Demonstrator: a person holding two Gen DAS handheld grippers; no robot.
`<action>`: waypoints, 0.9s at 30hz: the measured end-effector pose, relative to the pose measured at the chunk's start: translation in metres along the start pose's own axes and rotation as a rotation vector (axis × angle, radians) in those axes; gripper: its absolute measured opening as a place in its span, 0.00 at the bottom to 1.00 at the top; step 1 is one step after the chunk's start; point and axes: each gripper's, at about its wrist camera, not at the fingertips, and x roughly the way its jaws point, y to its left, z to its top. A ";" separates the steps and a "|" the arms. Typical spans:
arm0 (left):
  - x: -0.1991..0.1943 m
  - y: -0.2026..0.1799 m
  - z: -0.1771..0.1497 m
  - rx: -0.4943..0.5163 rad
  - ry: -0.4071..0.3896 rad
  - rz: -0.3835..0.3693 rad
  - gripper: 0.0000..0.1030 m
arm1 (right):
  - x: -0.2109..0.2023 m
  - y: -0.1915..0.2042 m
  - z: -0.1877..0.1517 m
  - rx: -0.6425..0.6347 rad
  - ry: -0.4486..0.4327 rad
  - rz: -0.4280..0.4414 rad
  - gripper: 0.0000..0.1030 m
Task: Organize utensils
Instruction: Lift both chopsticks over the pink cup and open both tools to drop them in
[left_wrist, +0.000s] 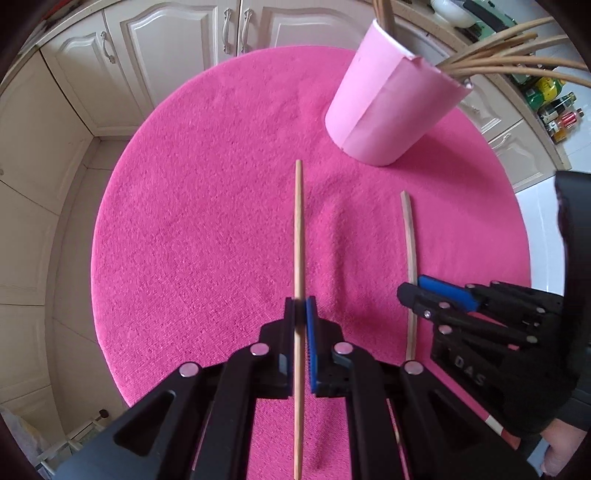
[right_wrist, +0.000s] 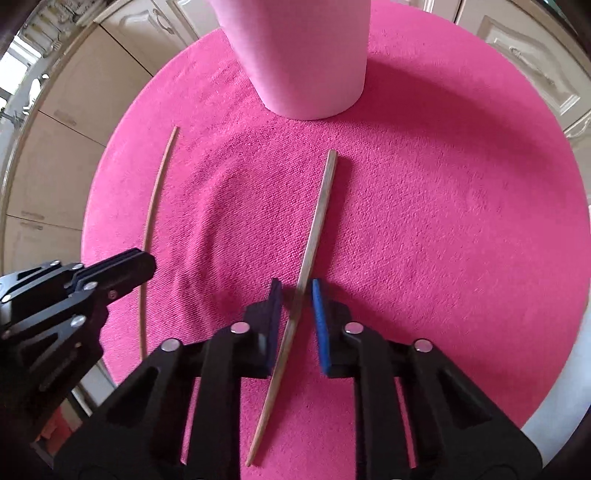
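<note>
Two grippers, one chopstick each, on a pink round mat.
Left wrist view: we see the left gripper (left_wrist: 300, 306) clamped on a chopstick (left_wrist: 298, 229) running straight ahead between its pads; pink cup (left_wrist: 391, 99) of chopsticks ahead-right, right gripper (left_wrist: 415, 288) to its right over the second chopstick (left_wrist: 410, 236). Right wrist view: right gripper (right_wrist: 295, 291) straddles that chopstick (right_wrist: 317, 221), pads close beside it, contact unclear; the cup (right_wrist: 295, 55) sits ahead, mat (right_wrist: 443, 221) underneath.

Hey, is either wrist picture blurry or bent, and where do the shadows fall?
Left wrist view: sharp at centre; fisheye bends the cabinets at the edges. Right wrist view: the chopstick curves with distortion and the pink cup is slightly soft; gentle shadows lie on the pink mat beside both.
</note>
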 end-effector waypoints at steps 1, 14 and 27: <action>-0.004 0.004 -0.001 0.002 -0.003 -0.006 0.06 | 0.000 0.002 0.001 -0.018 0.004 -0.019 0.10; -0.037 -0.007 -0.004 0.096 -0.160 -0.061 0.06 | -0.047 -0.040 -0.019 0.011 -0.099 0.159 0.06; -0.095 -0.035 0.003 0.097 -0.480 -0.200 0.06 | -0.123 -0.044 -0.023 -0.010 -0.328 0.288 0.06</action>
